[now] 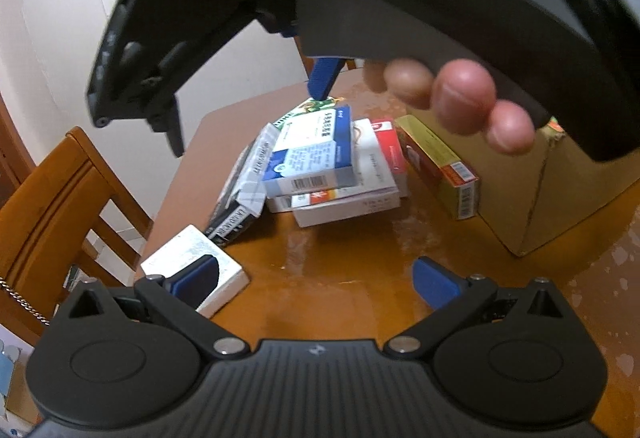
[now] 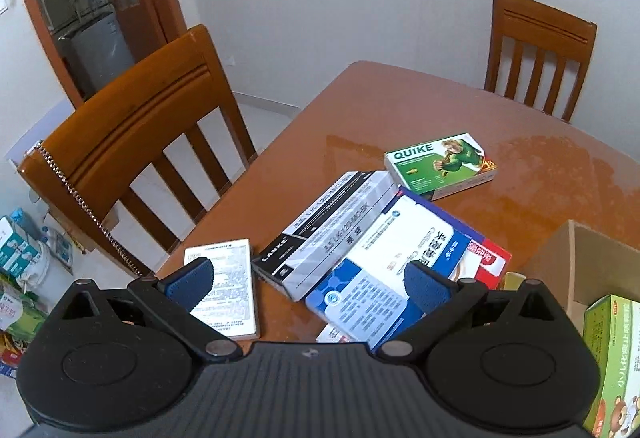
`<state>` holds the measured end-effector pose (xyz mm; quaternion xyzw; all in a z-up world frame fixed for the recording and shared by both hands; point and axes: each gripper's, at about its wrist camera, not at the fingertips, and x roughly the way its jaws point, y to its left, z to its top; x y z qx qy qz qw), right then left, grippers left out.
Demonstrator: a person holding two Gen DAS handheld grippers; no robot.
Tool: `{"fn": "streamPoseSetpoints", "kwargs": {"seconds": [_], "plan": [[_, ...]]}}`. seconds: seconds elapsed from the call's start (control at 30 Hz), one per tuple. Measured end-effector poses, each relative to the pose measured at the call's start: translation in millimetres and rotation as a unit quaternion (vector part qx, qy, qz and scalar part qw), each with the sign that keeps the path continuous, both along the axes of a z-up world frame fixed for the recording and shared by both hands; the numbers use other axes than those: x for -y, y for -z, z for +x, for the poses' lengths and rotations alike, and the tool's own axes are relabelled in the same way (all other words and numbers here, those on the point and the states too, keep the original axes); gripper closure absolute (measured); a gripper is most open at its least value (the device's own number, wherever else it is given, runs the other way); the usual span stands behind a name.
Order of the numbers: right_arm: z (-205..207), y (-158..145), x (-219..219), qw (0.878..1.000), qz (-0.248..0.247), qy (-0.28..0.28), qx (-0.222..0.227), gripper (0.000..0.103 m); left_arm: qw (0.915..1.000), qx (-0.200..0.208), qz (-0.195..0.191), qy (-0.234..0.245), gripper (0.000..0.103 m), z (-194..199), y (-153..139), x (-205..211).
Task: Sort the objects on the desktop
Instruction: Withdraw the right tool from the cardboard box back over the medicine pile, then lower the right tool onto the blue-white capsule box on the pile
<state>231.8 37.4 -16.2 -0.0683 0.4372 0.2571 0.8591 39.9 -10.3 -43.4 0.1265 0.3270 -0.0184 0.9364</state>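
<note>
A pile of small boxes lies on the wooden table (image 1: 352, 258). A blue-and-white box (image 1: 310, 153) tops it and also shows in the right wrist view (image 2: 384, 270). Beside it lie a black-and-white LANKE box (image 2: 324, 230), a green QUIKE box (image 2: 440, 165), a red-and-white box (image 1: 386, 145) and a yellow-red box (image 1: 440, 165). A white box (image 1: 192, 270) lies apart near the table's edge, also in the right wrist view (image 2: 224, 286). My left gripper (image 1: 316, 282) is open and empty above the table. My right gripper (image 2: 308, 286) is open and empty, held above the pile; it fills the top of the left wrist view.
An open cardboard box (image 1: 560, 189) stands right of the pile; in the right wrist view (image 2: 576, 262) it holds a green box (image 2: 612, 362). Wooden chairs stand at the left (image 2: 132, 141) and at the far side (image 2: 540, 49). Clutter lies on the floor (image 2: 20, 270).
</note>
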Motion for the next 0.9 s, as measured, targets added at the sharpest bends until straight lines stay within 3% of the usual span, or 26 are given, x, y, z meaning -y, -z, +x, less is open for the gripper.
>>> {"fn": "streamPoseSetpoints", "kwargs": {"seconds": [0.57, 0.9], "plan": [[-15.5, 12.3, -6.5, 0.999, -0.038, -0.009, 0.000, 0.000, 0.9996, 0.002, -0.007, 0.028, 0.000, -5.1, 10.9, 0.2], [-13.8, 6.2, 20.4, 0.999, -0.039, 0.022, -0.006, 0.000, 0.9975, 0.021, -0.041, 0.053, 0.000, -12.5, 8.2, -7.0]]}}
